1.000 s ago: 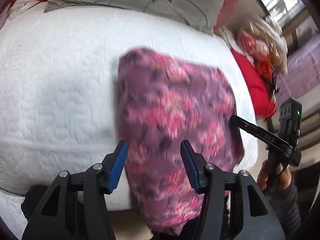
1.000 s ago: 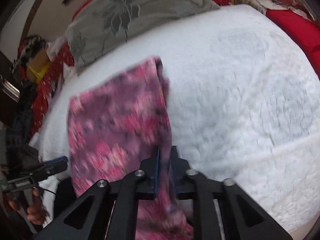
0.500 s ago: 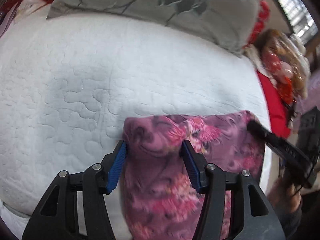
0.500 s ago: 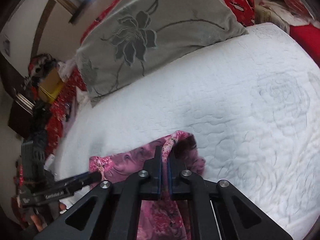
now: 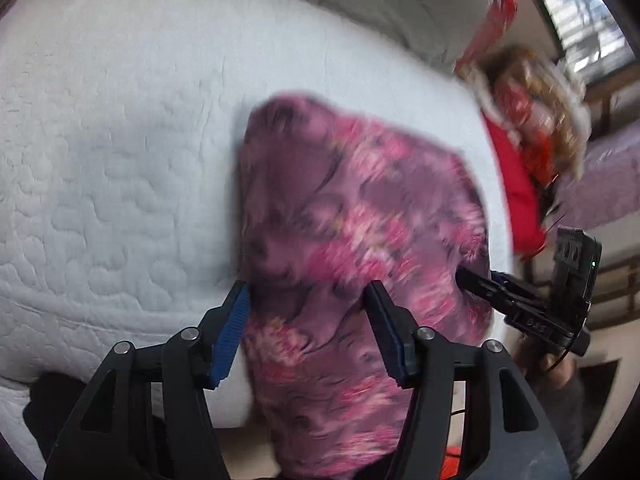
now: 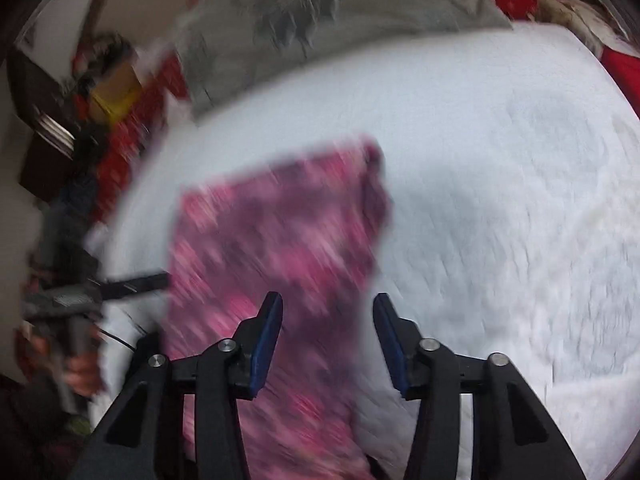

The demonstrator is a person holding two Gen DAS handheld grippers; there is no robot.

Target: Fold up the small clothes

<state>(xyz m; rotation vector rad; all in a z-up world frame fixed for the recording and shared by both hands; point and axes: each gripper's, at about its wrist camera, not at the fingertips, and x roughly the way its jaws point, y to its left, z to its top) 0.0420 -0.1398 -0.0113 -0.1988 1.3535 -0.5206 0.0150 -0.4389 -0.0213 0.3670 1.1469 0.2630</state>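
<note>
Left gripper: jaws apart, garment between them but not pinched | Right gripper: jaws apart, holding nothing | Floral garment: pink-purple, lying on the white quilted bed, near end draped over the edge and cut off by the frame; pattern motion-blurred | Grey pillow: far, blurred.

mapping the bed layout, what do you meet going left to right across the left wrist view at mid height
white quilt → floral cloth → red fabric → right gripper, reaching in from the right edge
</note>
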